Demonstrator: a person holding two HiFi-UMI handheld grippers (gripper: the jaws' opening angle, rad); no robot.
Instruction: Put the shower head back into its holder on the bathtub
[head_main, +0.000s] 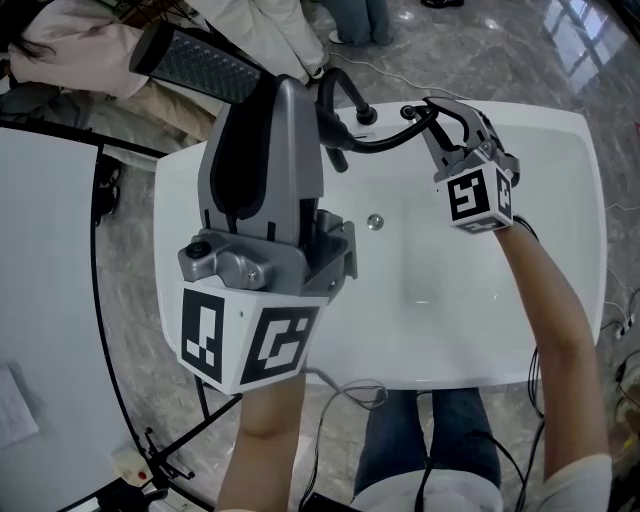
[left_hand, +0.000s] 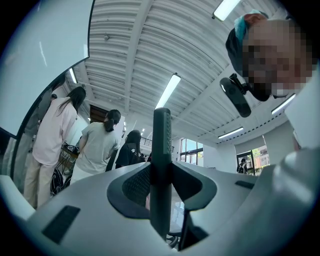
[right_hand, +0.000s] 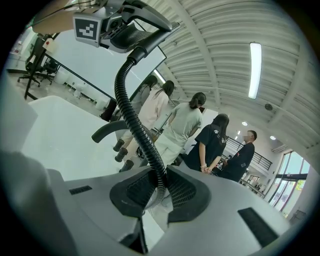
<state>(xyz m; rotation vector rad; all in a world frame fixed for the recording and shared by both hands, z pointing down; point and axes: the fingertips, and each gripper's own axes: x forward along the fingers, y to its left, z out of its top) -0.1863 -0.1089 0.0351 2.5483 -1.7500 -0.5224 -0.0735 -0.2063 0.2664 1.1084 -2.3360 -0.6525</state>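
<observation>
Left gripper (head_main: 262, 120): your jaws stand partly spread, pinching the shower head (head_main: 200, 65)
Right gripper (head_main: 440, 125): your jaws sit closer, pinching the hose (head_main: 385, 140)
Shower head: above the tub's (head_main: 560, 200) far left corner, long axis slanting, free end pointing up-left

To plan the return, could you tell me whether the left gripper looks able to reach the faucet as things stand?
Probably yes: the faucet stands close beside the left gripper, which holds the shower head, with nothing between; the right gripper holds the hose on the far side.
</observation>
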